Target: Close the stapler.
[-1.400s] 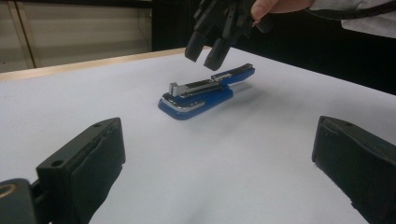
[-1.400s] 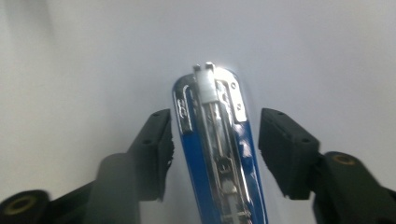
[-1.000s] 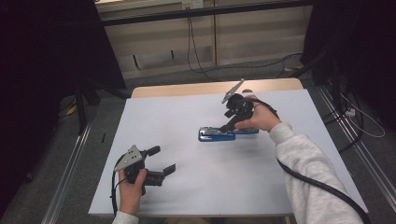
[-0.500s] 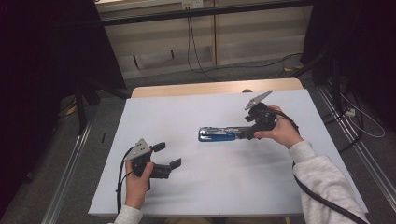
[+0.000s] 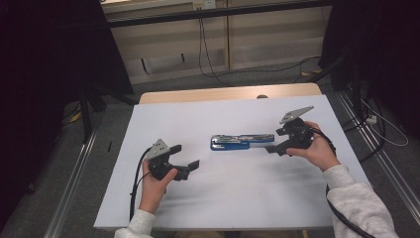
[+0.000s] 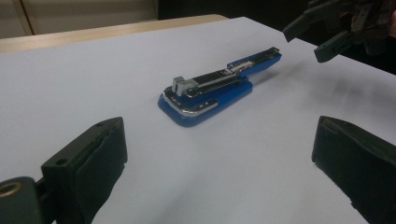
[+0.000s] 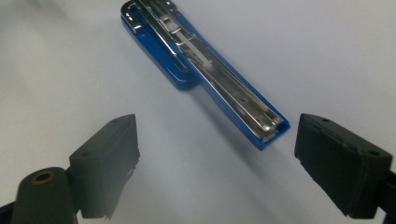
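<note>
A: On the white table [image 5: 237, 198], where is the blue stapler [image 5: 241, 142] found?

B: Near the middle of the sheet, lying flat, its long axis running left to right in the high view. The broad rounded end is turned toward the left gripper [image 5: 188, 159]; the narrow end is turned toward the right gripper [image 5: 272, 148]. A metal magazine is seen along its top.

A: Is it touched by either tool?

B: No contact is seen. From the right gripper view the narrow end of the stapler [image 7: 205, 70] is seen just ahead of the jaws and between their lines, with bare table around it. From the left gripper view the stapler [image 6: 219, 86] lies farther off, ahead of the jaws, with clear table between.

A: How are the jaws of the right gripper set?

B: They are spread wide, nothing held between them; both black pads are seen at the lower corners of its own view. The tool is held just beside the stapler's narrow end, above the table, tilted downward toward it.

A: And the left one?

B: Its jaws are likewise parted, with nothing gripped. It is held low over the near left part of the table, well apart from the stapler, pointed toward it. In its view the right gripper [image 6: 310, 35] is seen at the upper right, beyond the stapler, jaws apart.

A: What lies beyond the sheet?

B: A strip of pale wood [image 5: 223, 94] is seen along the table's far edge
</note>
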`<state>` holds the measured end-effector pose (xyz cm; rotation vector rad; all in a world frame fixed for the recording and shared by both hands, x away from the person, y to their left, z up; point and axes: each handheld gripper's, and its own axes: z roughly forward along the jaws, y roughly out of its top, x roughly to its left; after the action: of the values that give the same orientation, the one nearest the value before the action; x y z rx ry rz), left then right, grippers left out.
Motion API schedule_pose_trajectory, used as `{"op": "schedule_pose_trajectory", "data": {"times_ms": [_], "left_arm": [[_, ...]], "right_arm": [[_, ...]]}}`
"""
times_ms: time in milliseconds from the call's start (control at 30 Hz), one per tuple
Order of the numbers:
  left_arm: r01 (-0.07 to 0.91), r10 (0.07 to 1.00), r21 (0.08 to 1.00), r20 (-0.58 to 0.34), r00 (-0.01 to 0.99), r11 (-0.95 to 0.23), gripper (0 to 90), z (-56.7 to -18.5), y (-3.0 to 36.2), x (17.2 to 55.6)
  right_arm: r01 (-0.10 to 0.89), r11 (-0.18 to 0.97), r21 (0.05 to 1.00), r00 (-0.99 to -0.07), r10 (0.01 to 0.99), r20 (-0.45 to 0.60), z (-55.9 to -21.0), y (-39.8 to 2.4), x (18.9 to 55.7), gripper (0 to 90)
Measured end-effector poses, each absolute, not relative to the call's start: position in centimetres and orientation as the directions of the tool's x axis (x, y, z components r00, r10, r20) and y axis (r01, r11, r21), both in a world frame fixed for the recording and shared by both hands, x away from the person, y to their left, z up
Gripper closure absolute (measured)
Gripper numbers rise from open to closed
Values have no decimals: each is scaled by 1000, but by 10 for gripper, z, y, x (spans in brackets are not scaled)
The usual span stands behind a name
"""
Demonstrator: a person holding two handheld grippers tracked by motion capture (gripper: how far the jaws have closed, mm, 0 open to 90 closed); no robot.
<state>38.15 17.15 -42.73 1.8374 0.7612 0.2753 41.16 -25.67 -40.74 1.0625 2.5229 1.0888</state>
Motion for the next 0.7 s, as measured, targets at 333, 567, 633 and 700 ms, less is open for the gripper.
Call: {"op": "schedule_pose_trajectory", "data": {"times_ms": [333, 567, 633, 700], "left_arm": [[406, 639, 877, -161, 752, -258, 96, -432, 158, 397], [418, 659, 863, -142, 739, -283, 271, -434, 158, 406], [412, 658, 862, -129, 742, -295, 324, -432, 156, 408], [411, 655, 859, -124, 745, -305, 390, -430, 154, 411]], "right_arm": [[571, 421, 705, -680, 723, 119, -414, -271, 397, 241], [568, 414, 712, -661, 744, 95, -416, -274, 393, 378], [568, 416, 710, -660, 746, 91, -416, -274, 393, 423], [571, 424, 703, -656, 751, 80, -418, -274, 392, 493]]}}
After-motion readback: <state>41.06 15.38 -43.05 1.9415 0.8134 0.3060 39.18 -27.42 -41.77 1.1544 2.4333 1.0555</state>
